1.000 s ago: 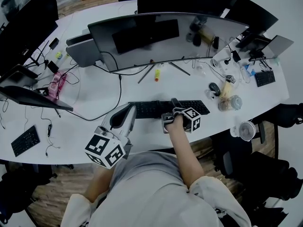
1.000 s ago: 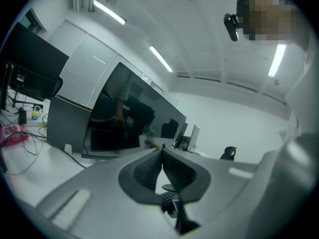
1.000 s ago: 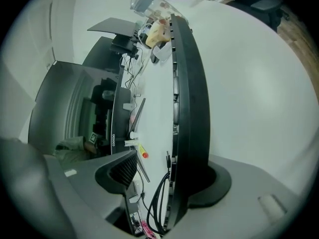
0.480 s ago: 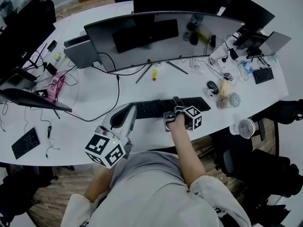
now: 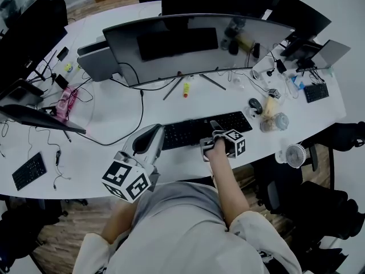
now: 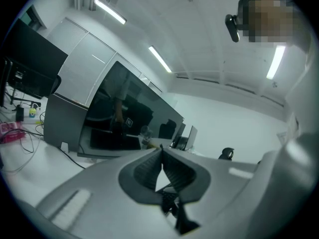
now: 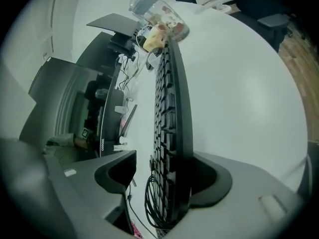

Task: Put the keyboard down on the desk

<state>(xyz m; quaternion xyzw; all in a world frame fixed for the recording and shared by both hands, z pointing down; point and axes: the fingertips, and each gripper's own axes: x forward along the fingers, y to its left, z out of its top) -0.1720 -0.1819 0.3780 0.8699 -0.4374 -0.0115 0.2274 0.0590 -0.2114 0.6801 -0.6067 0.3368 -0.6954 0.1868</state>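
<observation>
A curved monitor (image 5: 194,47) stands behind the keyboard (image 5: 188,131), with a mouse (image 5: 258,106) and jar (image 5: 280,123) off to its right. My right gripper (image 5: 213,127) straddles the keyboard's near edge low on the worktop (image 5: 114,124), fingers parted: the lower touches its underside, the upper is clear of the keys. My left gripper (image 5: 154,132) hangs beside it, fingers clenched on nothing.

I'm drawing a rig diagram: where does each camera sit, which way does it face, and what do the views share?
Head view: on the person's head, looking steeply down at the desk; shows torso, arms, left gripper and right gripper.
Left gripper view: rides that gripper, tilted up toward the curved monitor and ceiling; shut tongs, the person's head.
Right gripper view: rides that gripper, looking along the keyboard between its parted tongs.
Shared: head and right gripper views both show the keyboard.
</observation>
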